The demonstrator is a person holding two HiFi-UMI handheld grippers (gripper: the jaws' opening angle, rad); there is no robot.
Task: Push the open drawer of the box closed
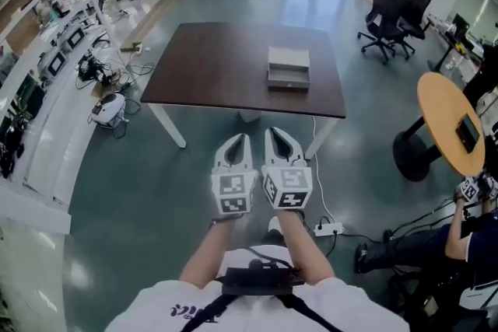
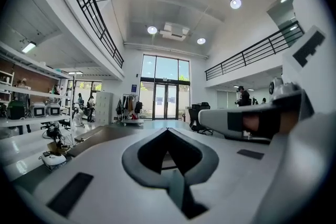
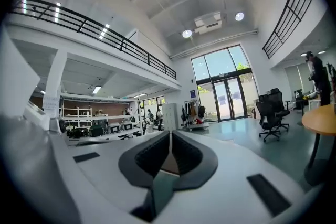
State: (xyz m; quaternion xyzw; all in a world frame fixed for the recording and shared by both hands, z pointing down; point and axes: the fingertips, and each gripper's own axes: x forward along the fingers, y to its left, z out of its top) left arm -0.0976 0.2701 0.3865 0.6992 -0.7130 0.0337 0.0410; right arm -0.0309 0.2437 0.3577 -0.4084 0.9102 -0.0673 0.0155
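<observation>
The box (image 1: 289, 58) sits on the dark table (image 1: 218, 66) at 12 o'clock, well away. Its drawer (image 1: 289, 78) sticks out toward the person. The left gripper (image 1: 240, 139) and right gripper (image 1: 274, 133) are both closed tight and hold nothing. It looks best to walk close first, then push the drawer front straight — not crooked. Black chairs (image 1: 393, 19) stand at 2 o'clock on the shiny floor (image 1: 194, 190).

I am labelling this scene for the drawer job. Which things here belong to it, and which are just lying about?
Job: box, its open drawer, left gripper, right gripper.
Lying about: office chairs, round table, power strip.
</observation>
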